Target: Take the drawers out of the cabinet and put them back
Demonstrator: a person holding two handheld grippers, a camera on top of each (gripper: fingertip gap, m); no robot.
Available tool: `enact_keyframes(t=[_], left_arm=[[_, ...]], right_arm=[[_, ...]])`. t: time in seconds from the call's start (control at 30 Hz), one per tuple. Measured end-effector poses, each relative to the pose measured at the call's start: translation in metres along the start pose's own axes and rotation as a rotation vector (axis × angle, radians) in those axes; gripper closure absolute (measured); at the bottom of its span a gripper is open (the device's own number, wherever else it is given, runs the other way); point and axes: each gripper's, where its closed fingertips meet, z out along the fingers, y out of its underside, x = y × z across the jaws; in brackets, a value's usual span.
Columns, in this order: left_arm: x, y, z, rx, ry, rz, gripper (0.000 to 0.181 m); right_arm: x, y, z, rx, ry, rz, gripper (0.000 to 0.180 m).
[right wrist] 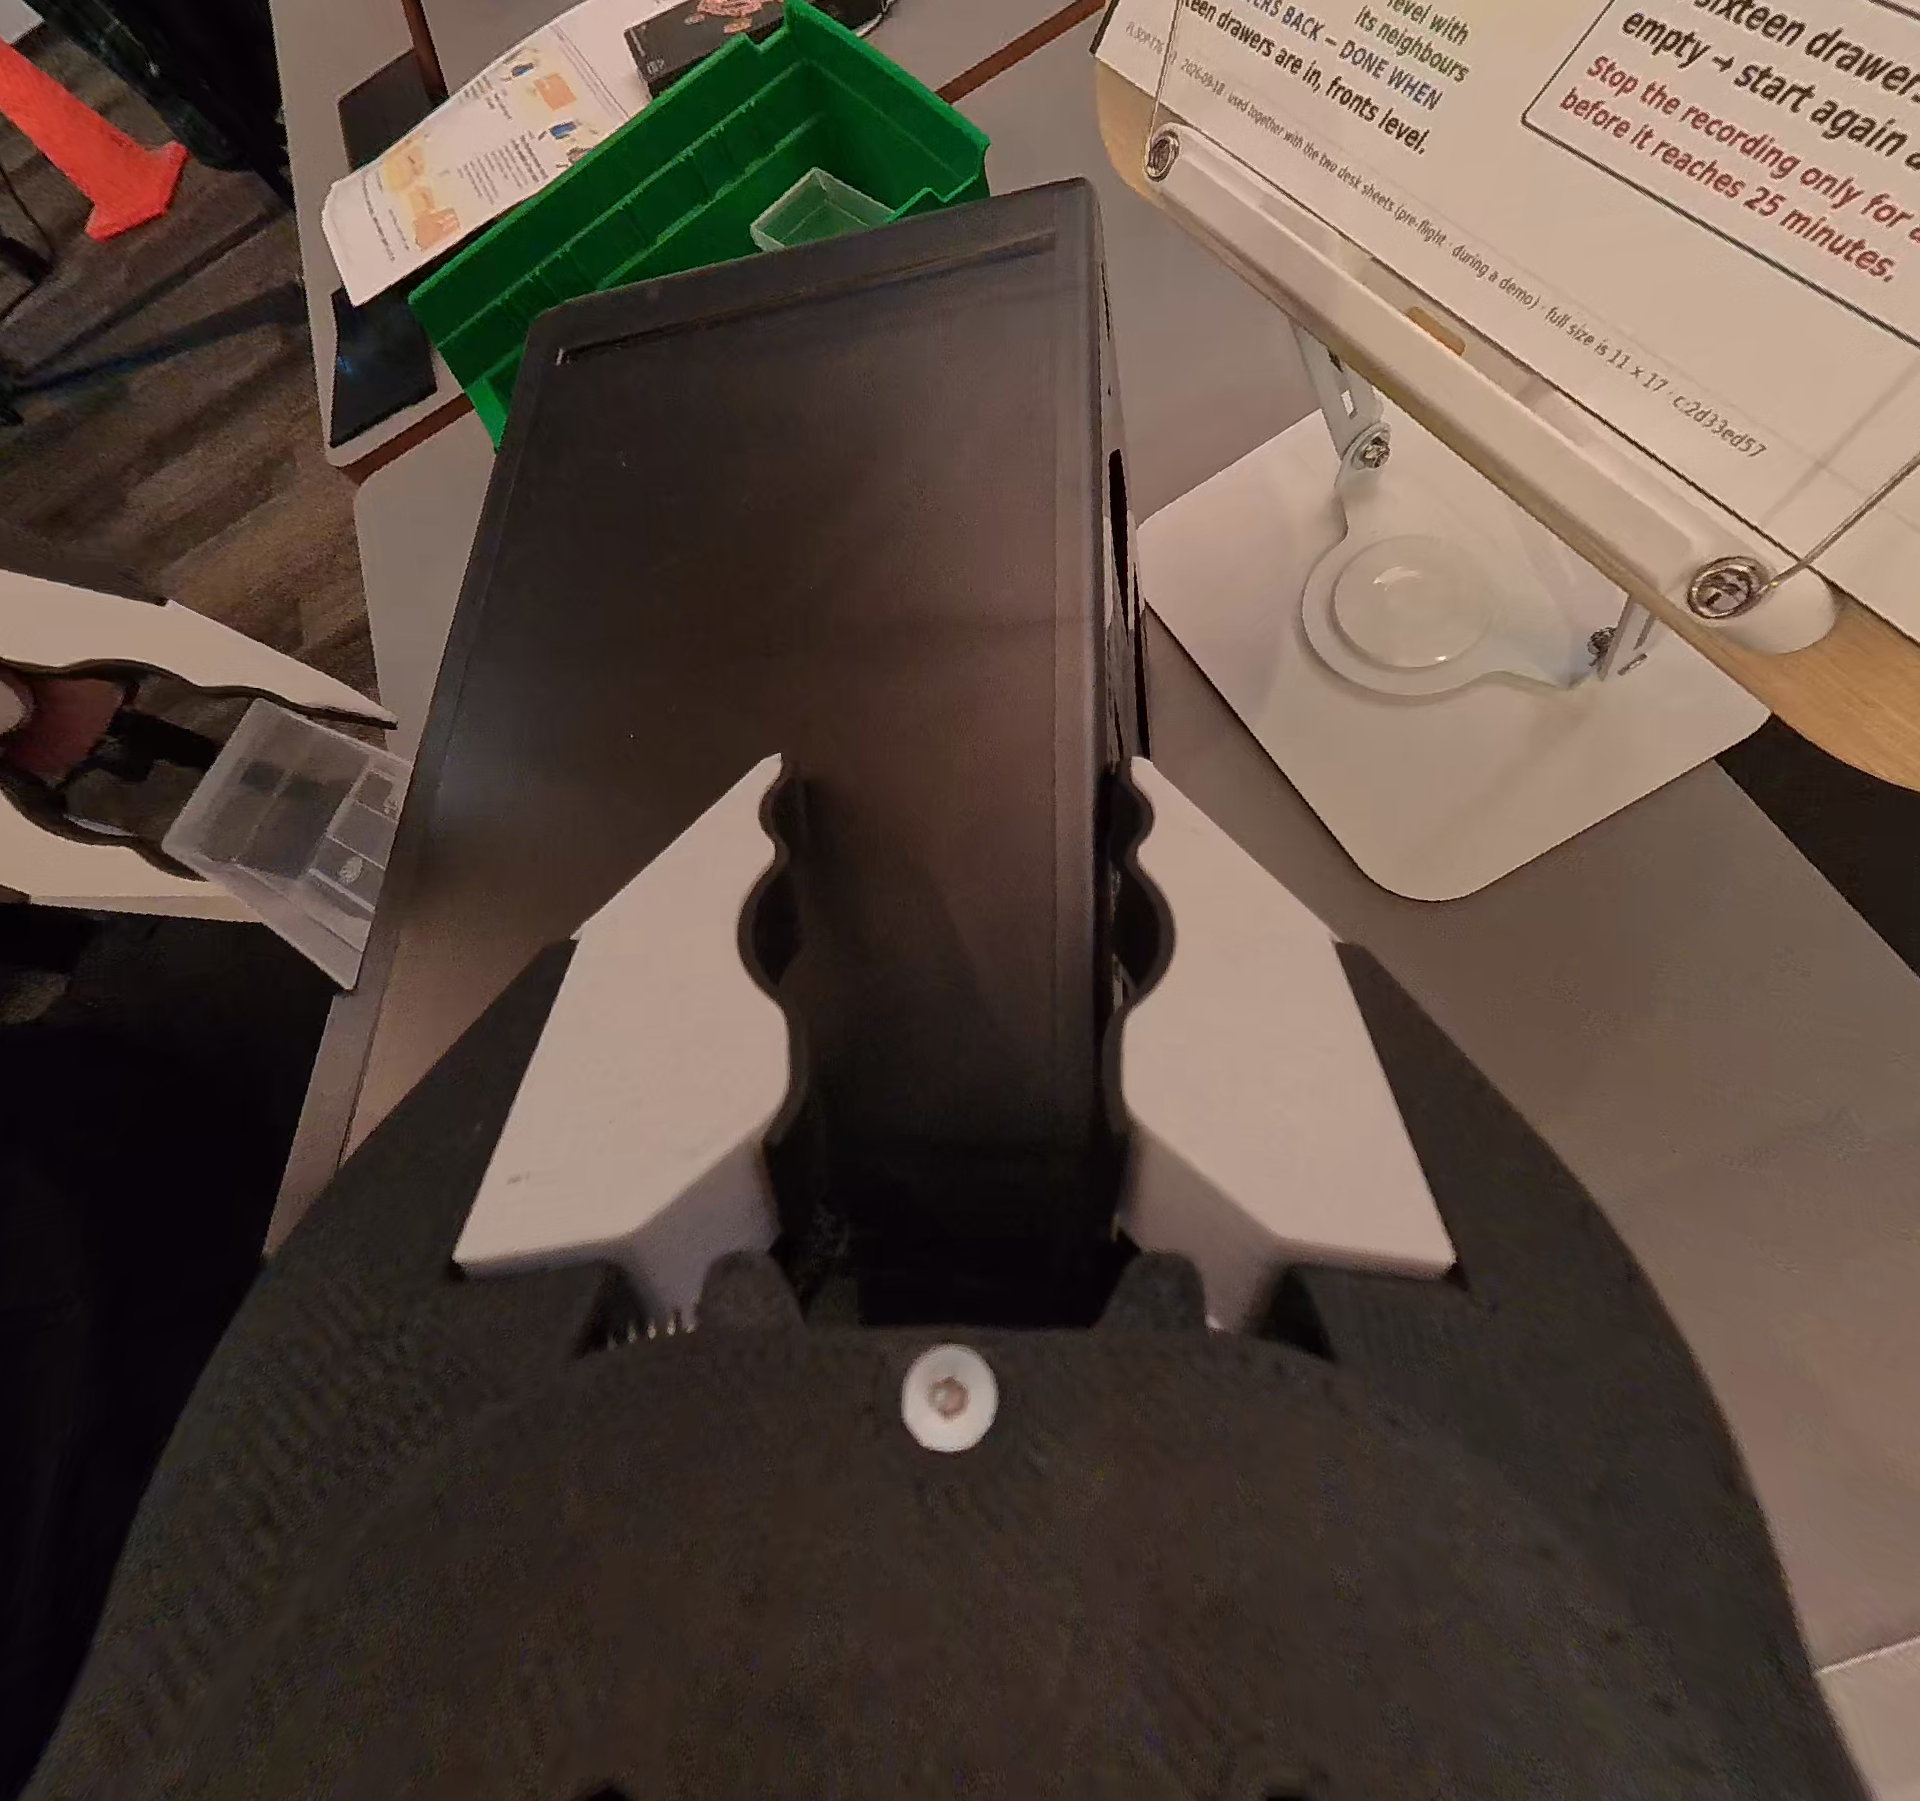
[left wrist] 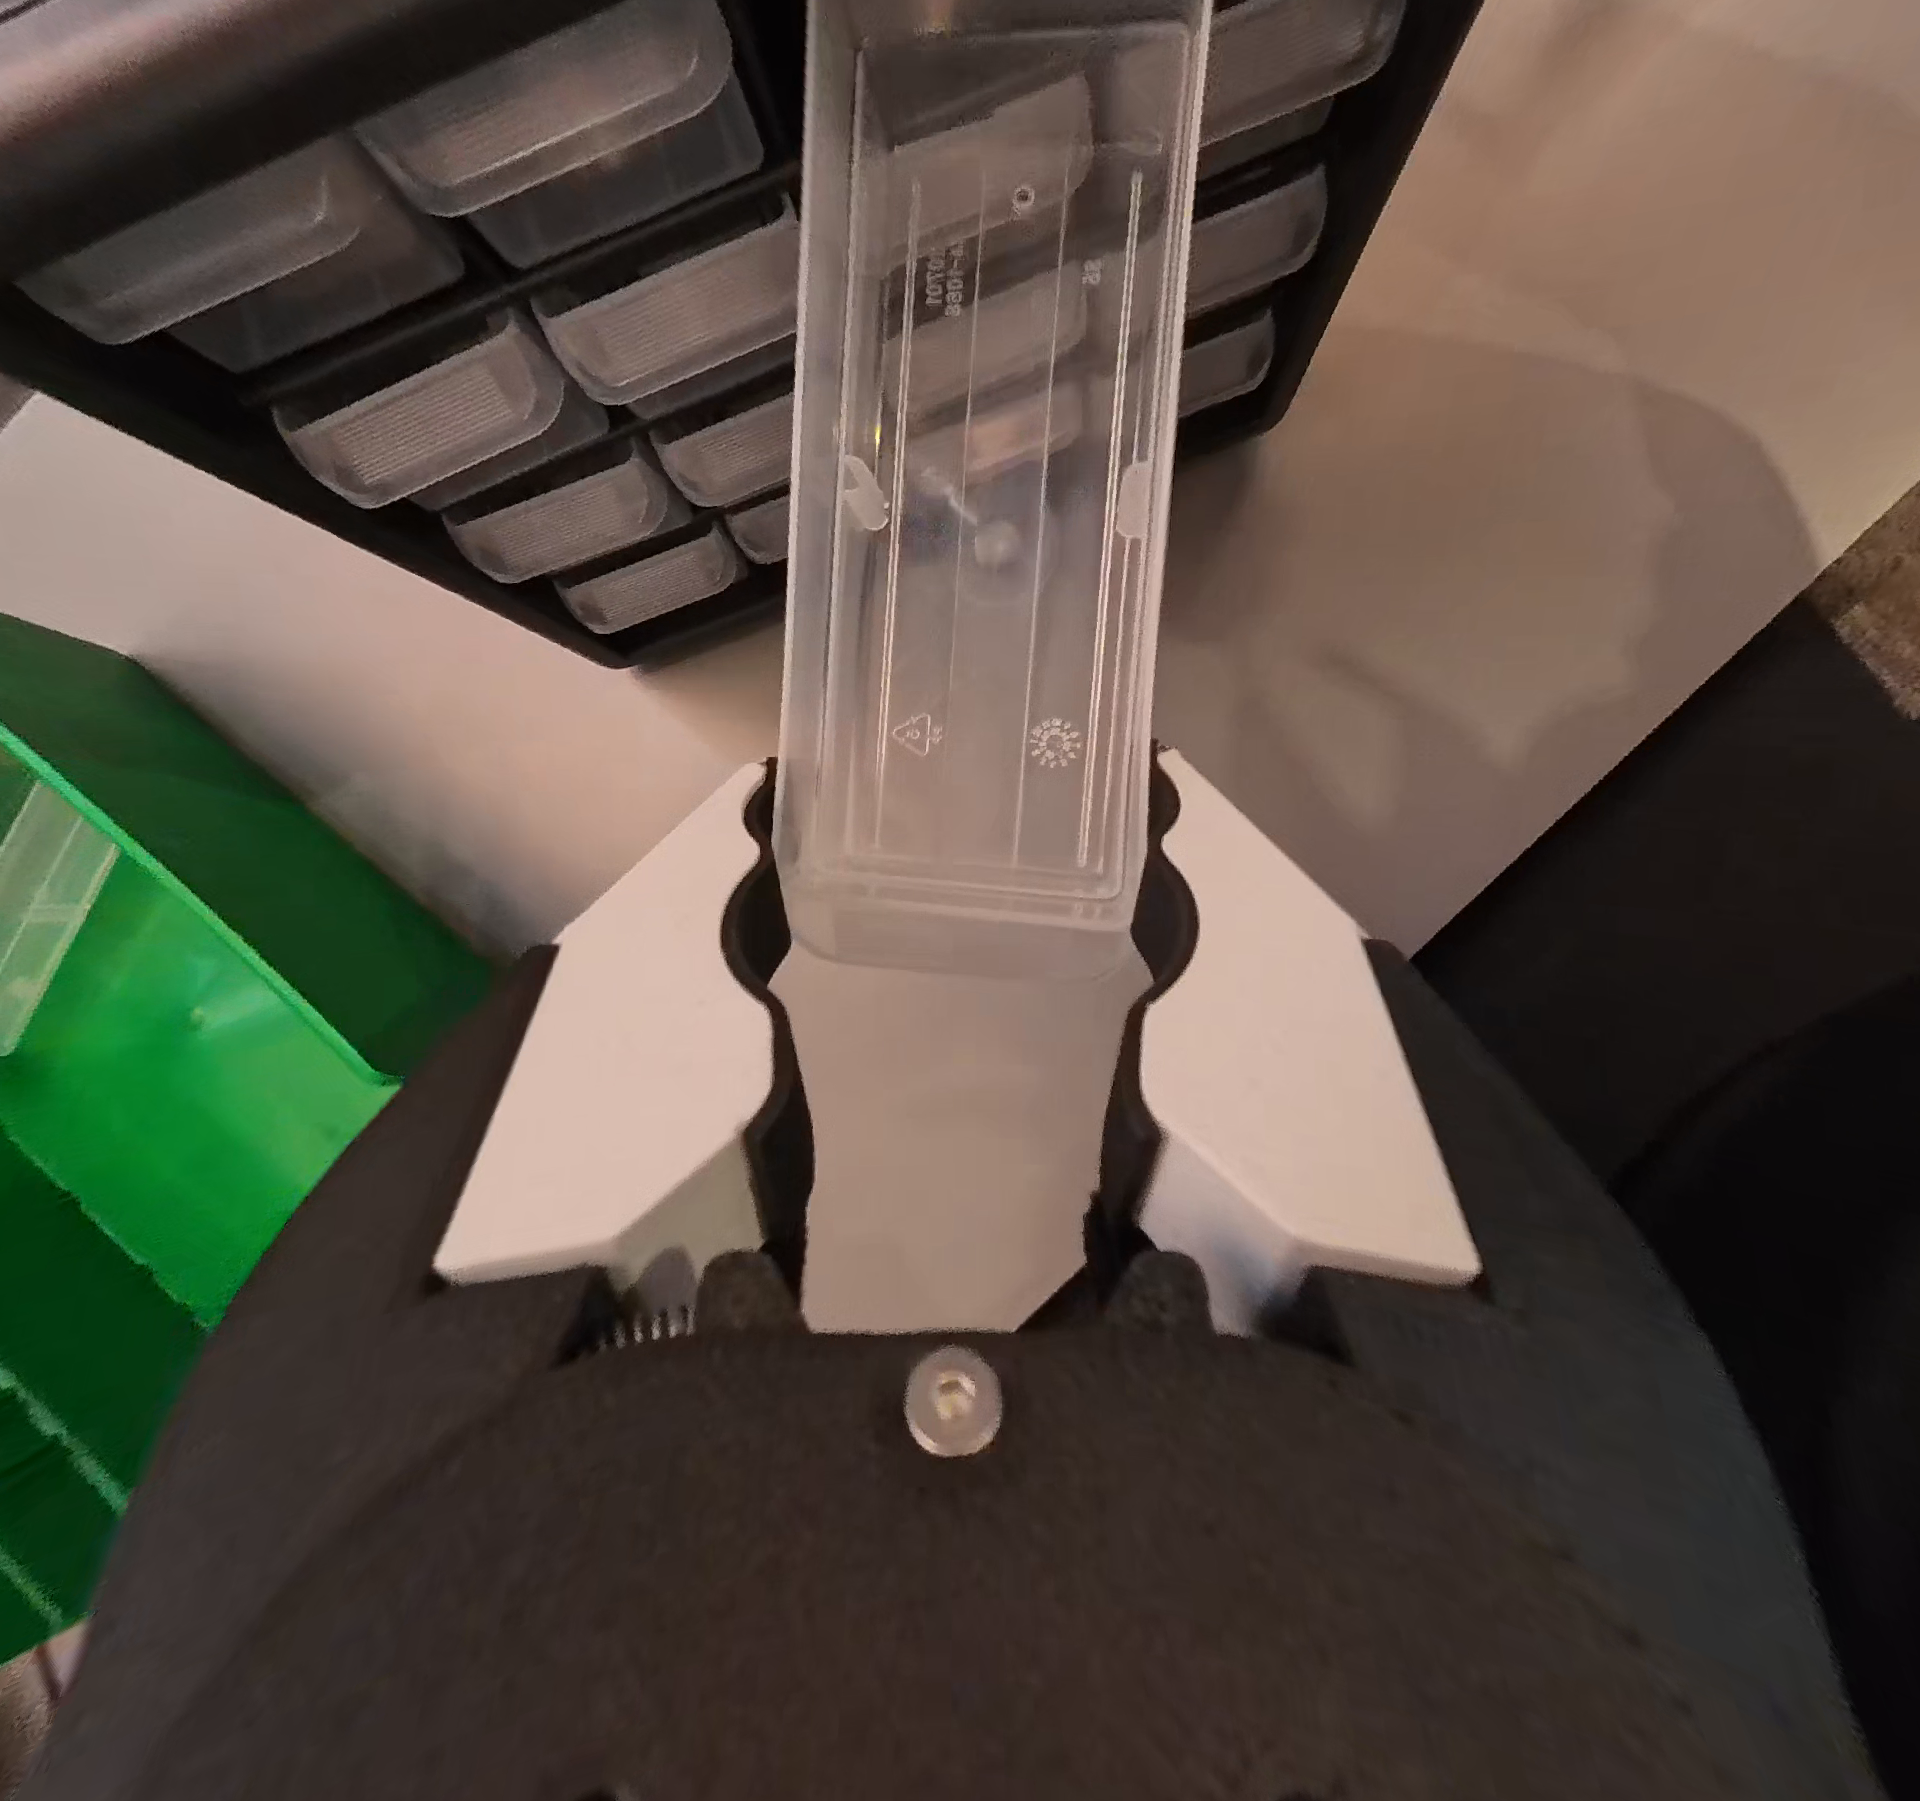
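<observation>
Drawer (left wrist: pixel 987 463), the clear plastic one, is out of the cabinet (left wrist: pixel 343 16) and pinched at its near end in my left fingers (left wrist: pixel 961 852), far end pointing up at the cabinet front where the other drawers (left wrist: pixel 447 411) sit in their slots. My right fingers (right wrist: pixel 956 878) are spread over the black cabinet top, one each side, touching or not I can't tell. Green bin (right wrist: pixel 717 193) sits on the desk (right wrist: pixel 1558 1128) behind the cabinet, with a sign stand (right wrist: pixel 1455 702) off to the right.
</observation>
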Motion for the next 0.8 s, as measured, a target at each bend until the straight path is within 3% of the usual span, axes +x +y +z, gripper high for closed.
enact_keyframes(t=[0.3, 0.57, 0.8], left_arm=[[-0.008, -0.001, 0.004, -0.028, -0.093, -0.072, 0.115], [0.002, -0.004, 0.008, -0.026, -0.066, -0.197, 0.115], [0.013, -0.01, -0.002, -0.067, -0.118, -0.189, 0.116]], right_arm=[[0.0, 0.0, 0.0, -0.001, 0.002, -0.001, 0.121], [0.0, 0.0, 0.0, 0.0, 0.0, -0.002, 0.121], [0.0, -0.001, 0.0, 0.003, -0.004, -0.005, 0.121]])
